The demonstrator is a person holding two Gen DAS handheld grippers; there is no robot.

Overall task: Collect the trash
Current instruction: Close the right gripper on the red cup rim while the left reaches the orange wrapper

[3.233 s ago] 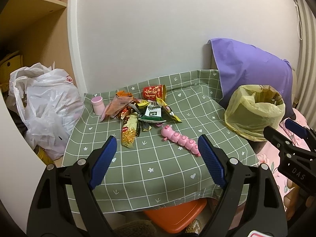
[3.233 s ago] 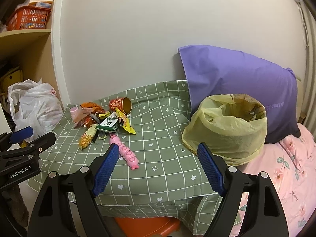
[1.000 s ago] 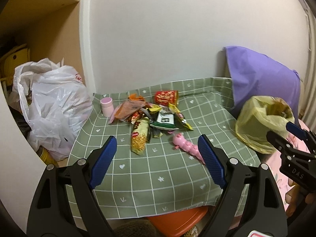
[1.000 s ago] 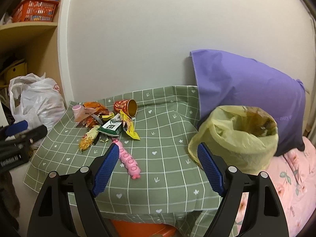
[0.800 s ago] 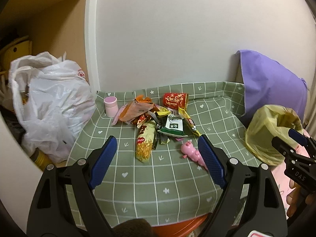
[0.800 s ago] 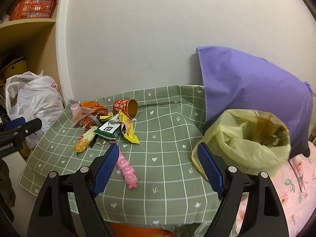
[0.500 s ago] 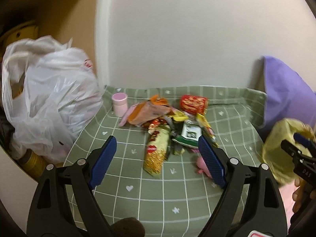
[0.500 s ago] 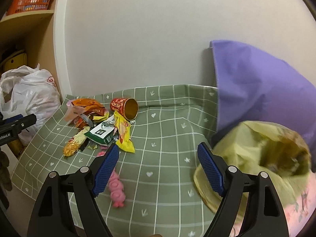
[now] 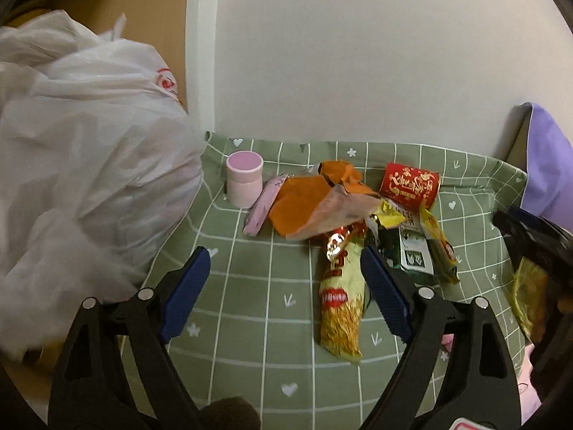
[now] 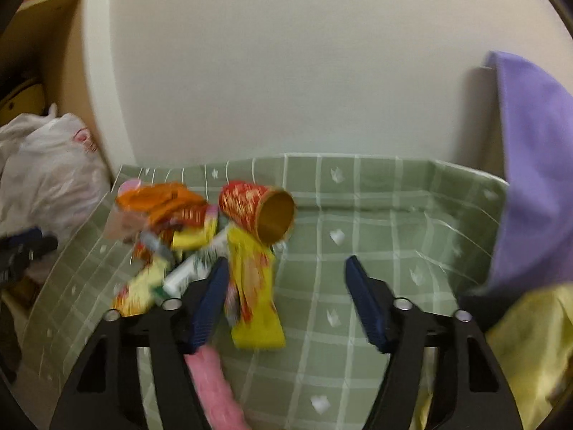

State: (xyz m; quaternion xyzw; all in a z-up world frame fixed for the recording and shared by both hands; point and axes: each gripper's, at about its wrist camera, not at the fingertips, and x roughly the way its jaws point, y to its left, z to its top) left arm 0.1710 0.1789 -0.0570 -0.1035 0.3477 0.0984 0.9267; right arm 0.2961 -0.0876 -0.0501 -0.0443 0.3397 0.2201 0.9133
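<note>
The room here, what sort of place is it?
Probably a bedroom in someone's home: a purple pillow leans on the wall beside a small table under a green checked cloth, with snack wrappers piled on it.

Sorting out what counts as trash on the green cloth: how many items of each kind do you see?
Snack wrappers, at least: 5
Red paper cup: 1
Pink jar: 1
Pink toy: 1
Total: 8
</note>
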